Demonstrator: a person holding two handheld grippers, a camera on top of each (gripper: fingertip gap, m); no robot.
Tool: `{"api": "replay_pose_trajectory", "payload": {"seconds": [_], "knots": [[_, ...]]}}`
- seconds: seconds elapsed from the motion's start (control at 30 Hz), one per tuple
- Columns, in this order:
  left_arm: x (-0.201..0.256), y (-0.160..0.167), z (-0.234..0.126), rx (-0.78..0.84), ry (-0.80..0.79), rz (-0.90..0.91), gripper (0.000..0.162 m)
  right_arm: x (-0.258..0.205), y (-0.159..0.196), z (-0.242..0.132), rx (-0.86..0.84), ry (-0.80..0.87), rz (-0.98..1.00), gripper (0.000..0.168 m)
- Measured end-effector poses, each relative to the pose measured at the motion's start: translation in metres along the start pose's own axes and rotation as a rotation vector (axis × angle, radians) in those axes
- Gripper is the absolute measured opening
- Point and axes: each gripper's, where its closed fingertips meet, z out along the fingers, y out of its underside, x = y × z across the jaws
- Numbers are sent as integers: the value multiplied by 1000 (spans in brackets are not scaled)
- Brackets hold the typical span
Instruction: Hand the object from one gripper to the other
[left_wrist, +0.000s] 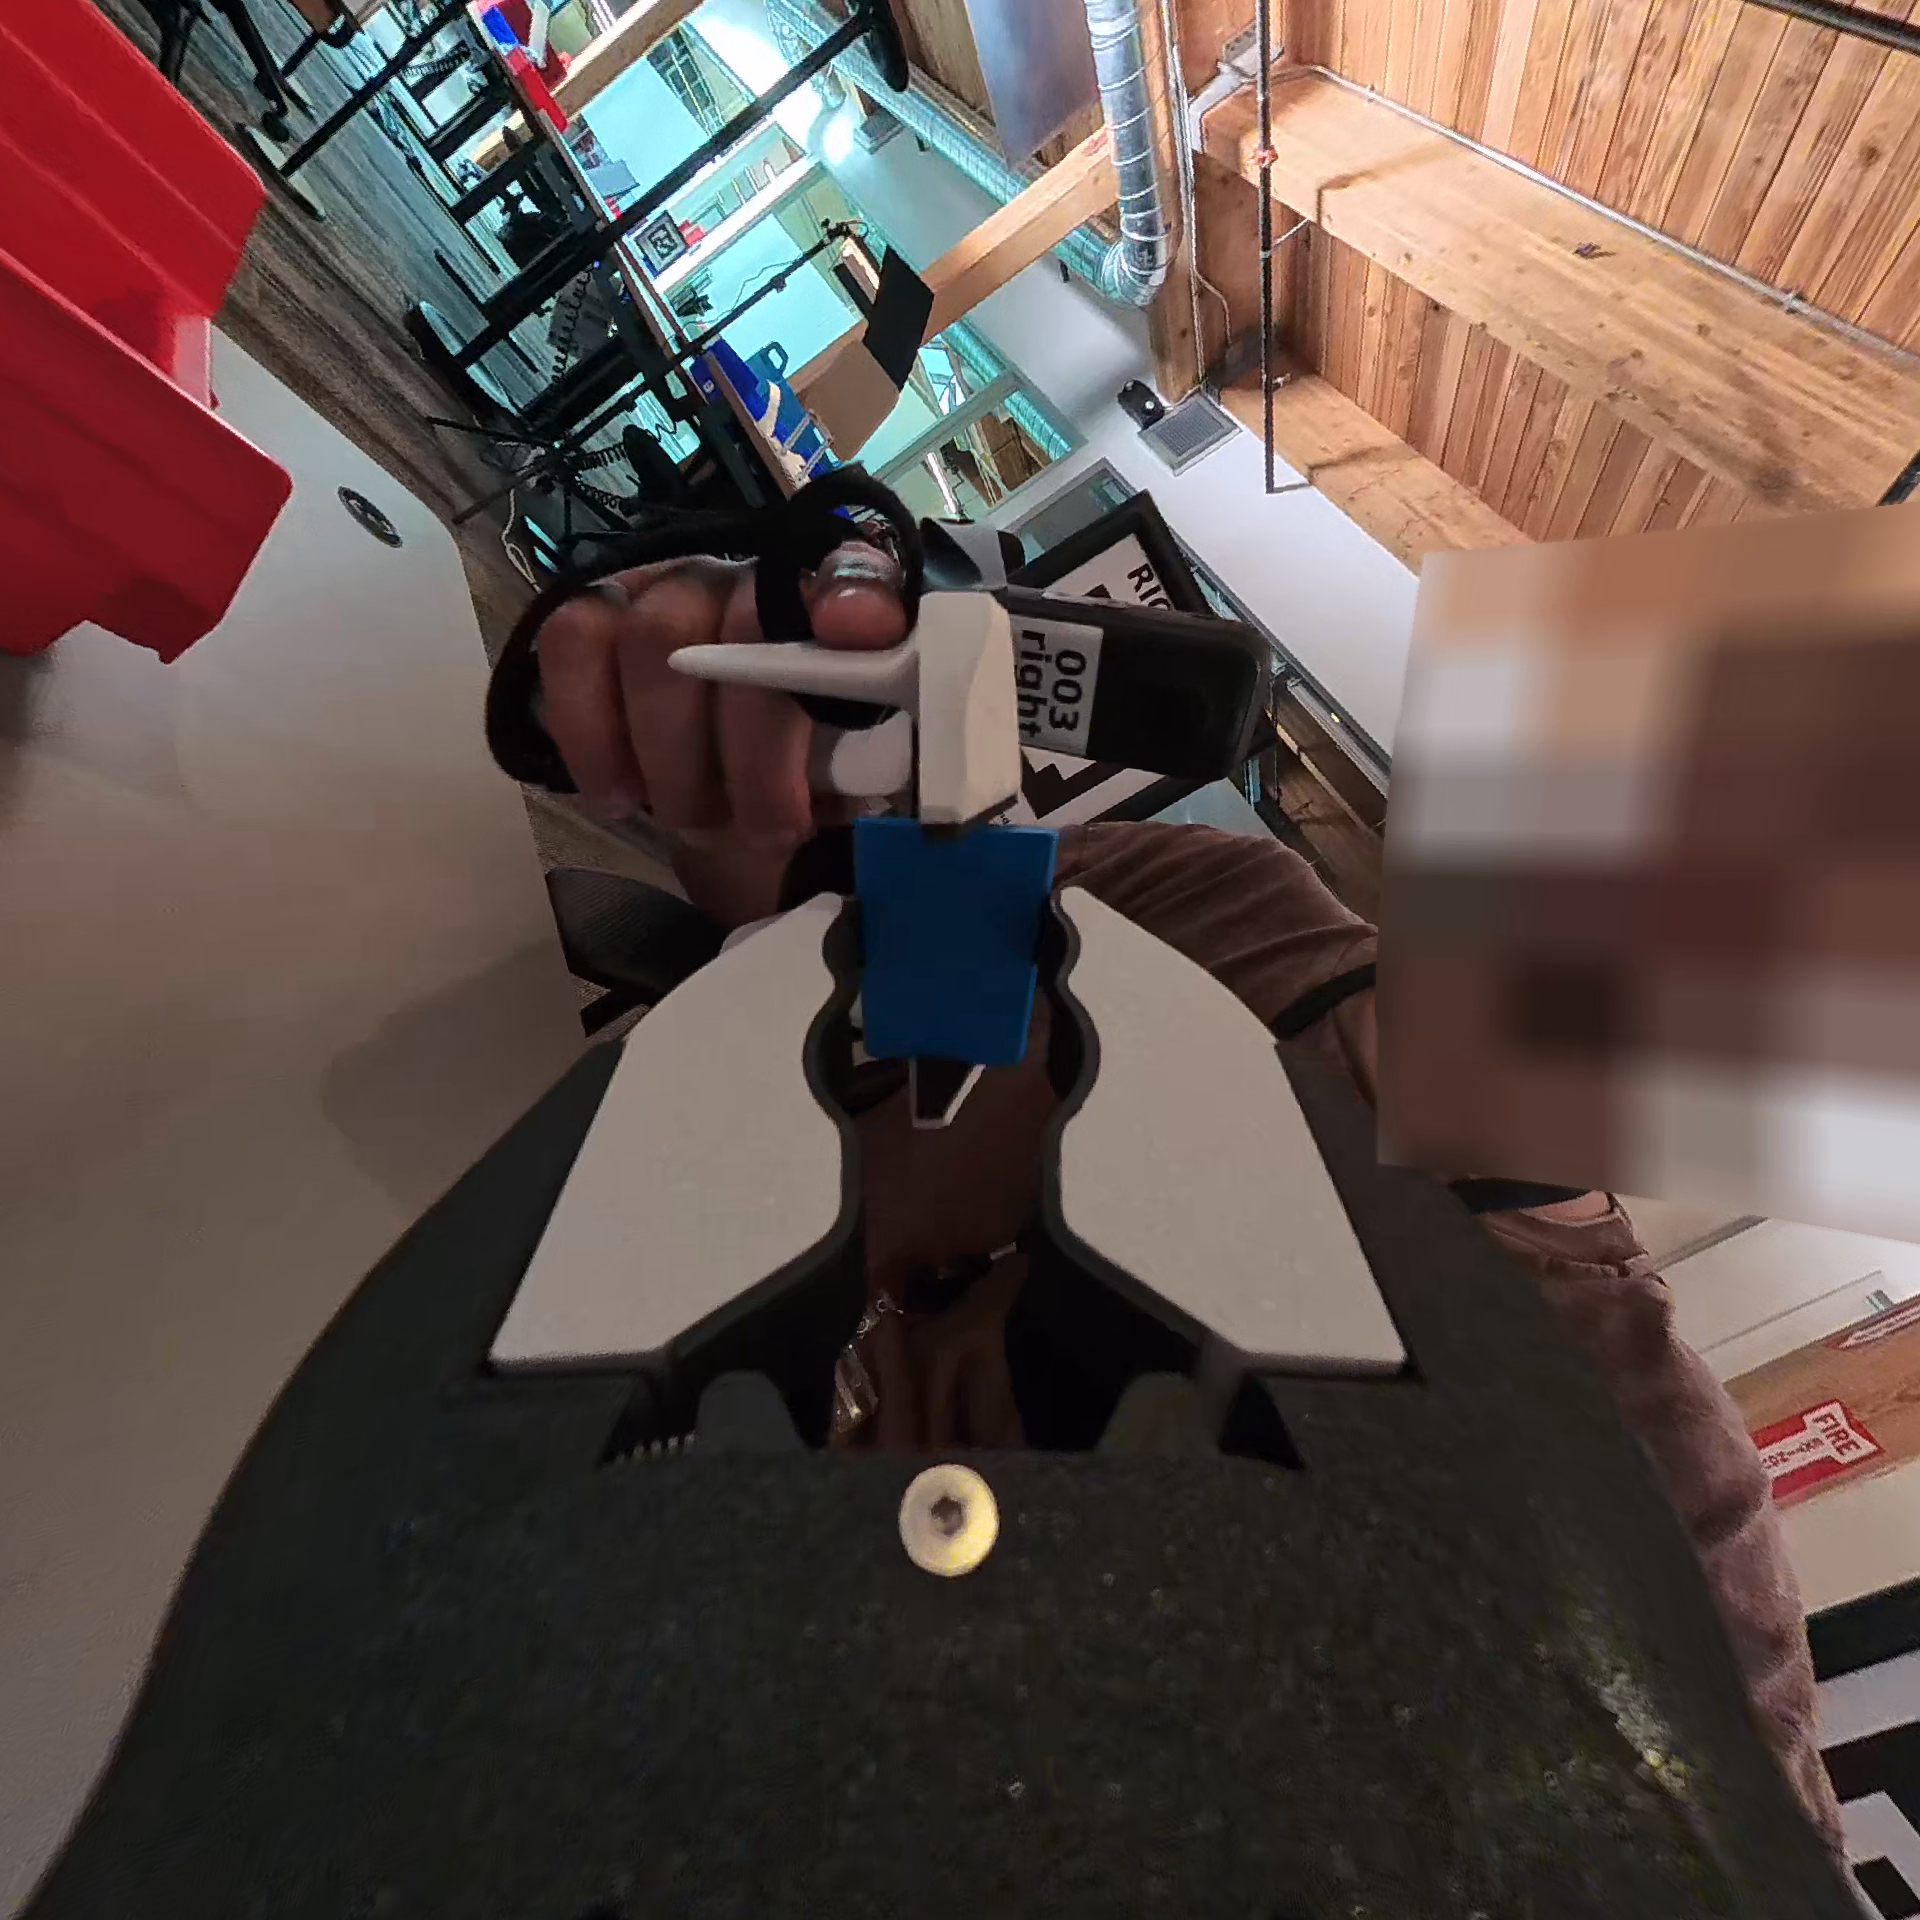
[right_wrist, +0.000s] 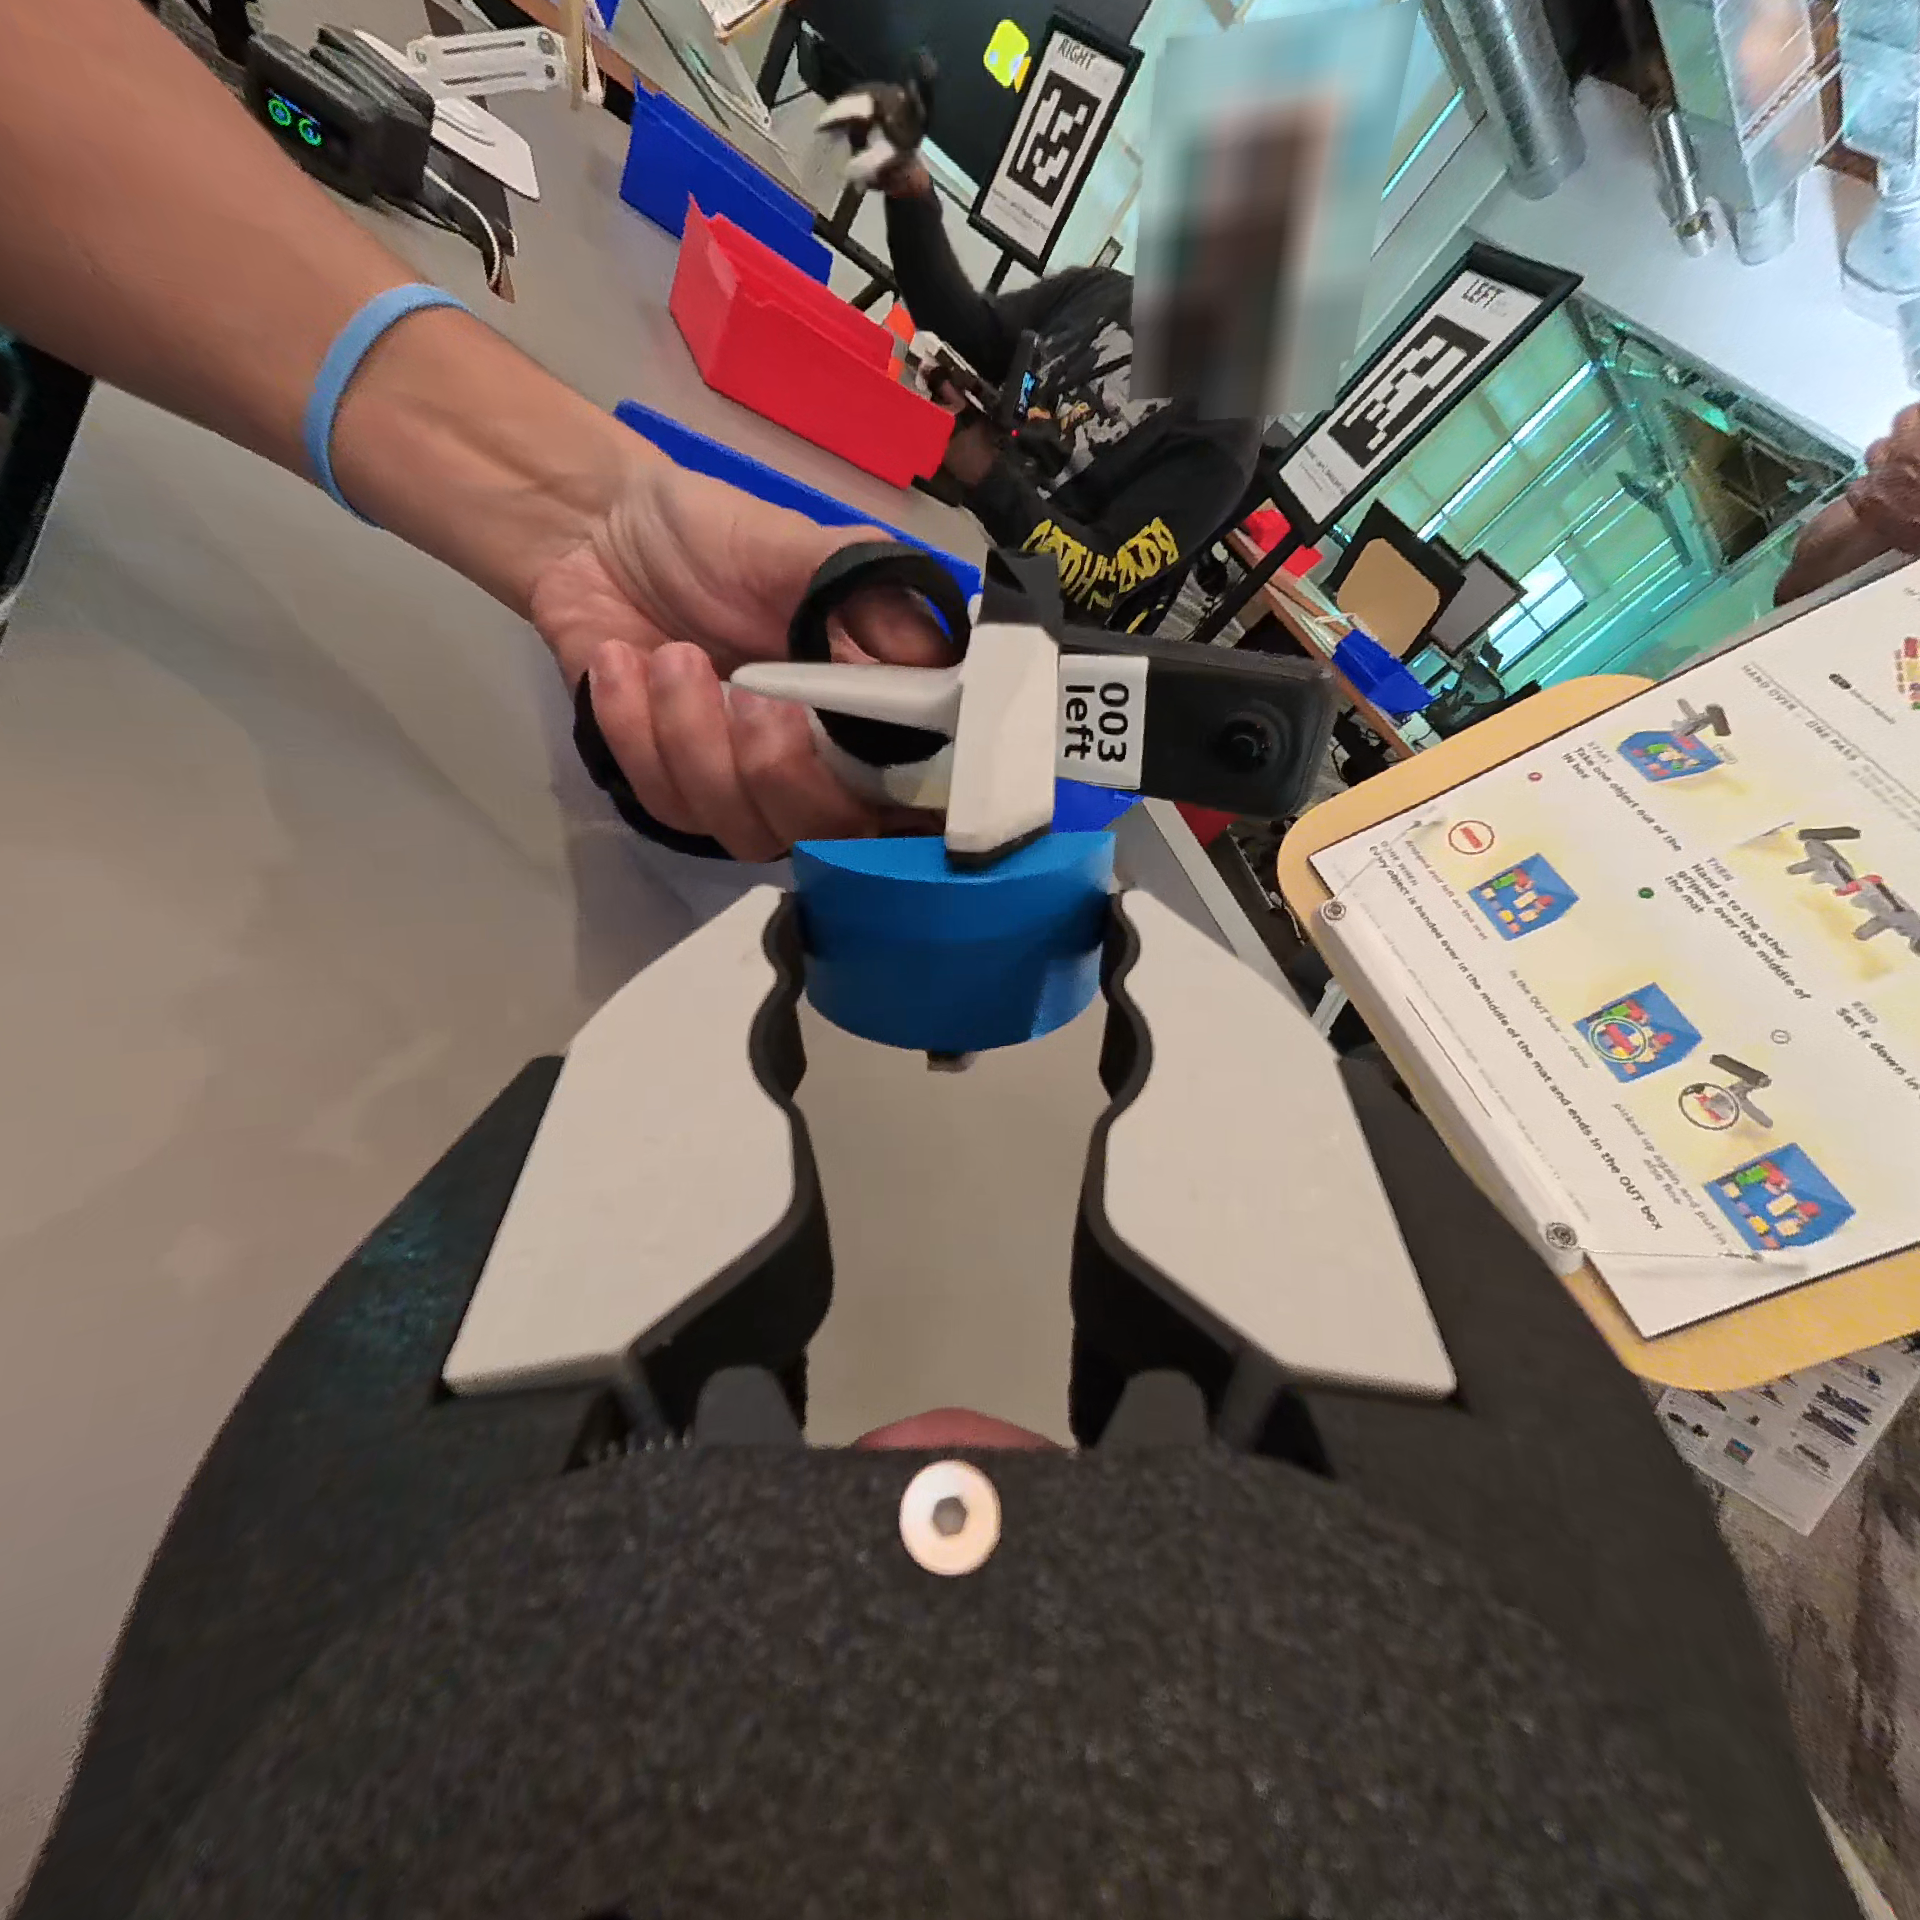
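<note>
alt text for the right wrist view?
The right hand-held gripper and the left hand-held gripper both clamp a blue block, held in the air above a grey table. Red bins and an instruction sheet lie beyond.

A grey table (right_wrist: 208, 883) carries a red bin (right_wrist: 800, 343). Beyond the red bin sits a blue bin (right_wrist: 707, 171); a second blue bin (right_wrist: 769, 483) lies nearer. Far past the red bin rests a black device (right_wrist: 332, 109).
</note>
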Motion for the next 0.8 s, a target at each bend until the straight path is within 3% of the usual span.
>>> {"api": "replay_pose_trajectory", "payload": {"seconds": [0.07,0.13,0.2,0.33,0.43,0.53,0.63,0.8], "knots": [[-1,2,0,10,-13,-5,34,-3,1,-2,-11,-4,-2,55],[2,3,-6,69,-44,0,54,-4,-1,-8,-8,-3,8,55],[3,12,-12,171,-155,22,60,-1,0,-21,-16,12,37,55],[-10,87,-4,248,-501,197,56,32,23,-70,-71,110,150,55],[-25,148,11,288,-537,149,50,86,68,-121,-237,265,269,55],[-42,181,10,276,-564,75,51,130,129,-170,-456,396,447,55],[-41,176,4,285,-564,85,51,151,186,-194,-635,424,591,55],[-41,173,1,248,-597,124,51,144,263,-180,-899,282,872,55]]}}
